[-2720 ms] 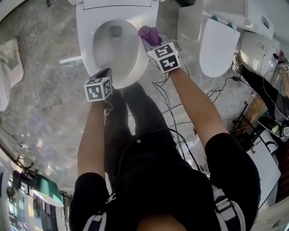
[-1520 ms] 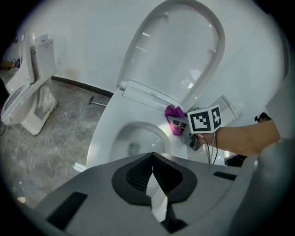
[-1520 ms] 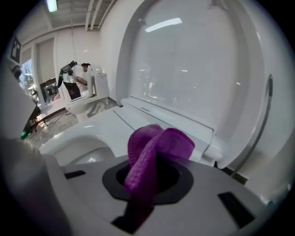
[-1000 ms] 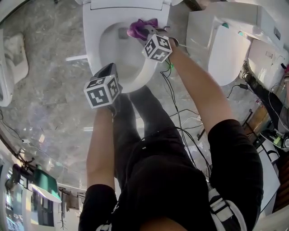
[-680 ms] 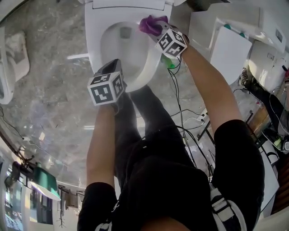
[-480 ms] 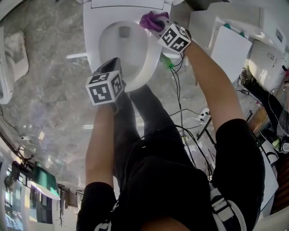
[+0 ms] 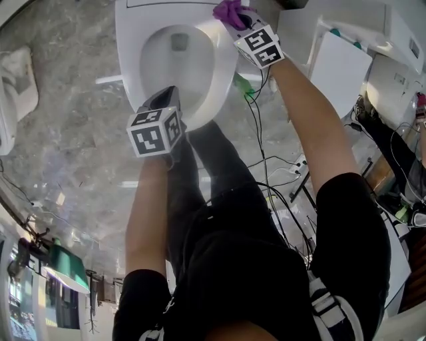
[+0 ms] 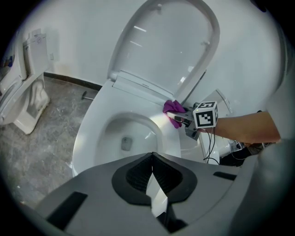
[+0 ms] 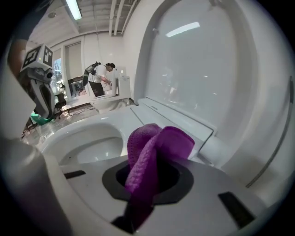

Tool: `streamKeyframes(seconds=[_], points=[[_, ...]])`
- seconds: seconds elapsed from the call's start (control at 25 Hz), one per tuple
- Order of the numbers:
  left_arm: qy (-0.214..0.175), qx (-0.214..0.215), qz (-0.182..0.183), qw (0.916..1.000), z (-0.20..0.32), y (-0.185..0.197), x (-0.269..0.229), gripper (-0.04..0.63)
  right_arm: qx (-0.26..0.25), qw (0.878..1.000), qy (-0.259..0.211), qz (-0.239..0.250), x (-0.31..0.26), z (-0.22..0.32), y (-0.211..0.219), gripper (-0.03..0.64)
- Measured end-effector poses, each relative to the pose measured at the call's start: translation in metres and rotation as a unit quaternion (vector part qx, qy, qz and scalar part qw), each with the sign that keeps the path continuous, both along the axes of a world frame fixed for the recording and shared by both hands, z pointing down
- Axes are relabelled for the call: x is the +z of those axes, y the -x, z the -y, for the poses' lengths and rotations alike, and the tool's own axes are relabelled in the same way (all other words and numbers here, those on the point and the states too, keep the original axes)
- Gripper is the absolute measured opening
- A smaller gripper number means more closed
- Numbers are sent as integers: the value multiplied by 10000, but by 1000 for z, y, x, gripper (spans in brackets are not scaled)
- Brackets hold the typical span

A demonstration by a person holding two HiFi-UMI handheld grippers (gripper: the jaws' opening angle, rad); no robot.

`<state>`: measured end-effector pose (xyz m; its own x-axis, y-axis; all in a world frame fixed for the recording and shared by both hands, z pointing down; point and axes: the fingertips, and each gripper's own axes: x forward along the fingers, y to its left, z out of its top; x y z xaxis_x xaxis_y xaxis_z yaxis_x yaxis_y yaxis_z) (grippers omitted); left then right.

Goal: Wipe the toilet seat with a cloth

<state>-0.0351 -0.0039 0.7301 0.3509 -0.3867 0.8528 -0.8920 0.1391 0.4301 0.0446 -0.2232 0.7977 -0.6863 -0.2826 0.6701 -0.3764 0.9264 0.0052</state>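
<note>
Rearward on seat (image 7: 225, 63), bunched purple knit cloth (image 9: 154, 145) in right gripper (image 7: 241, 20) fingers; left gripper (image 8: 152, 159) fingers together, empty.

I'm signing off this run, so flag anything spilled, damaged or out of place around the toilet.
No spill or damage shows. The one oddity: loose cables trail over the floor close beside the toilet, near the person's legs, a likely trip risk. The purple cloth sits clamped in the right gripper, as expected.
</note>
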Motion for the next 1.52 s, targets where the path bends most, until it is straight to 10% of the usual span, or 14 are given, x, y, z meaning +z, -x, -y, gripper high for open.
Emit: streamKeyframes(seconds=[0.56, 1.12, 1.52], points=[[2, 109, -46, 9999, -39, -5, 0, 9, -1032, 9938, 198, -367, 8, -106, -2, 52], [-141, 297, -189, 9993, -113, 7, 6, 9, 235, 9945, 992, -241, 16, -214, -22, 52], [-174, 620, -406, 9971, -158, 24, 14, 9, 1646, 9740, 1540, 241, 15, -283, -9, 52]])
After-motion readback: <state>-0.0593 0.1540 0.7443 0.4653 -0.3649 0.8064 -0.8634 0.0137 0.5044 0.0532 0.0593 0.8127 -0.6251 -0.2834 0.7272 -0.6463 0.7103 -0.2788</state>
